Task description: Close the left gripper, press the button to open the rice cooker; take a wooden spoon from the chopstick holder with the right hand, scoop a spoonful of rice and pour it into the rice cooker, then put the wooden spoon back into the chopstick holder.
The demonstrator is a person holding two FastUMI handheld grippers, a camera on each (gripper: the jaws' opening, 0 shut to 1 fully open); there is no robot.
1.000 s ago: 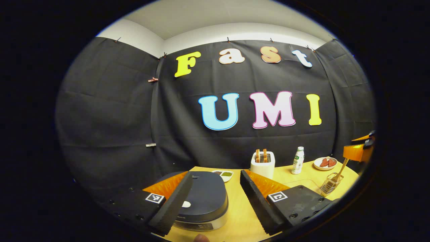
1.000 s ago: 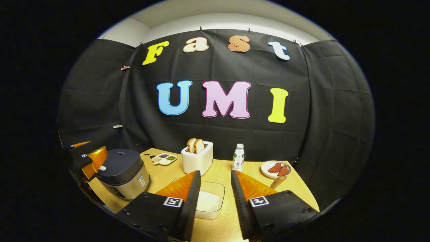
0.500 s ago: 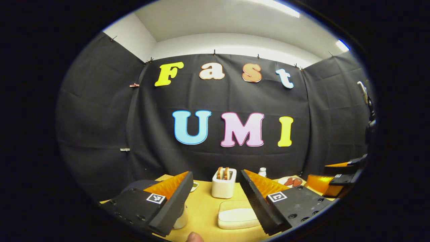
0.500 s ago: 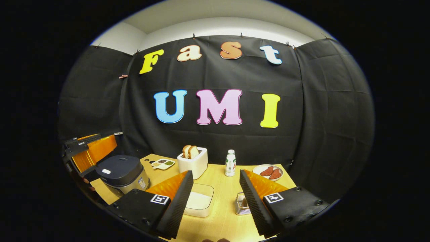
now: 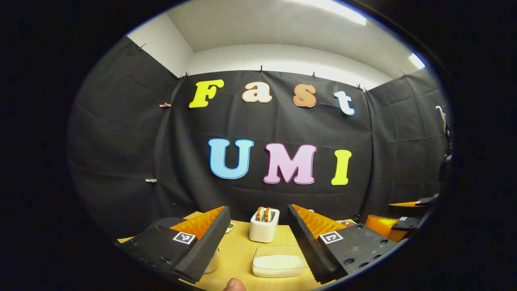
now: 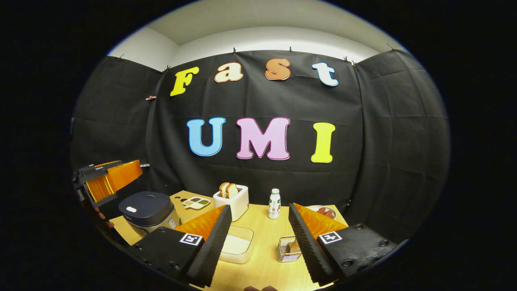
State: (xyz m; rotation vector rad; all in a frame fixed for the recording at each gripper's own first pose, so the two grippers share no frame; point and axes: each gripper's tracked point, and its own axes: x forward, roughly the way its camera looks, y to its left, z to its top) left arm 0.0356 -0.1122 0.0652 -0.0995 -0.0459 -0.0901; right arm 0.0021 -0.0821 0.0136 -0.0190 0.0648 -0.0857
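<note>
Both jaws stand wide apart, empty. The domed dark rice cooker sits lid-down at the pale wooden counter's left; the wire chopstick holder stands beside the clear rice tray.

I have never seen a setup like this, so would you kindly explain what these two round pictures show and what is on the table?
There is no robot arm here: a person holds a two-finger tool in each hand, and a fisheye camera rides on each one.

The left gripper view looks past the left gripper; the right gripper view looks past the right gripper. Both have their jaws open and hold nothing.

On the wooden table stand a closed rice cooker, a toaster with bread, a small bottle, a clear box of rice, a wire holder, a plate with reddish pieces and a small divided dish.

The left gripper also shows at the left edge of the right gripper view, above the cooker.
</note>
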